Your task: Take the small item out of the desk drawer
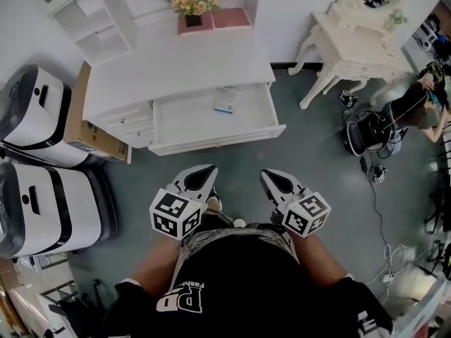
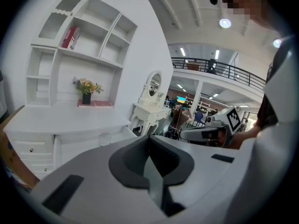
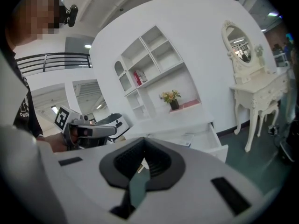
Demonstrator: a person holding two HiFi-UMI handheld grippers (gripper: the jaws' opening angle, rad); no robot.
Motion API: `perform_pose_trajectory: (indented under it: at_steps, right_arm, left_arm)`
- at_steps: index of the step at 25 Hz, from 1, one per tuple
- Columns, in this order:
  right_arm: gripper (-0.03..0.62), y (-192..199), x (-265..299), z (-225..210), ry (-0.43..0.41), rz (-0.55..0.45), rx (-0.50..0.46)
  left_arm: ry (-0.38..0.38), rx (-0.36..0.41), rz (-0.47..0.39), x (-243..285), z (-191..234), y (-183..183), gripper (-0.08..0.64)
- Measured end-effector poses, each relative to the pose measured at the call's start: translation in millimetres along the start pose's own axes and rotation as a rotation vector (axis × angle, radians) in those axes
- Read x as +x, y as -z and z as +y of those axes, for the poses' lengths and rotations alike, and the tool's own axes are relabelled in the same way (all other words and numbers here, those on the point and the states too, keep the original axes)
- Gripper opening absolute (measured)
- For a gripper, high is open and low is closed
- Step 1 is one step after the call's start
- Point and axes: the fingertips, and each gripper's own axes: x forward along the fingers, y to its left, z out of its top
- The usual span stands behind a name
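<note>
While the person stands facing a white desk (image 1: 176, 62), the head view looks steeply down on it. Its drawer (image 1: 211, 144) is pulled open, and the small item (image 1: 225, 100), a flat pale box with blue print, lies inside toward the back, right of the middle. The left gripper (image 1: 205, 170) and right gripper (image 1: 270, 175) hang side by side in front of the person's waist, short of the drawer front and well apart from the item. Each tapers to a closed point. A pot of flowers (image 1: 190, 5) stands at the back of the desk, a cardboard box (image 1: 84, 129) leans at its left end, and a white vanity table (image 1: 352, 44) stands to the right.

From the left gripper view, the left gripper (image 2: 150, 146) has its jaws pressed together with nothing between them. Beyond are the desk (image 2: 65, 118), the flowers (image 2: 86, 87), the vanity table (image 2: 149, 111) and, at right, the right gripper (image 2: 184, 134).

From the right gripper view, the right gripper (image 3: 143, 155) is likewise closed and empty. Past it the open drawer (image 3: 211, 144) shows the small item (image 3: 186, 138) lying inside. The left gripper (image 3: 112, 129) appears at left.
</note>
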Motion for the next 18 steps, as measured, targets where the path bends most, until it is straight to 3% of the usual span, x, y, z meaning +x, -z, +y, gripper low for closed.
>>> perform_pose_trajectory:
  at_steps: [5,13,18]
  right_arm:
    - [0.009,-21.4,39.9,-13.5,0.004,0.028,-0.007]
    - [0.009,-74.6,116.5,-25.2,0.013,0.010,-0.041]
    - [0.009,-83.3,156.5,-40.5,0.060,0.044,-0.053]
  left_arm:
    - [0.013,-0.026,0.030,20.7,34.5,-9.9,0.015]
    - [0.015,0.049,0.028,42.8,105.5,-57.2,0.015]
    - [0.059,0.039,0.040,58.2,147.8,-70.5,0.015]
